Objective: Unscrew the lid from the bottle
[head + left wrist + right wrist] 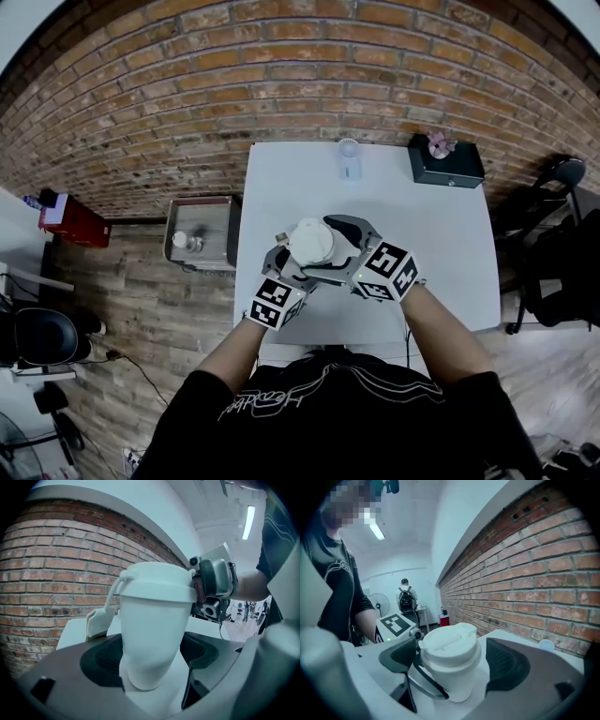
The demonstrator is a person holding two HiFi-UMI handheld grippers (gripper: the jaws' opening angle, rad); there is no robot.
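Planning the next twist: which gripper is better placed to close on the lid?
Right. The right gripper, jaws open, has the lid standing between them, while the left gripper holds the bottle by its body, lower down.

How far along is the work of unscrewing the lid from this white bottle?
Done: the left gripper grips the bottle low on its body, steadying it. In hand: the right gripper has its fingers on both sides of the lid, but open, with a gap showing beside it. Left: the lid still sits on the bottle, so the gripping, turning and lifting off remain.
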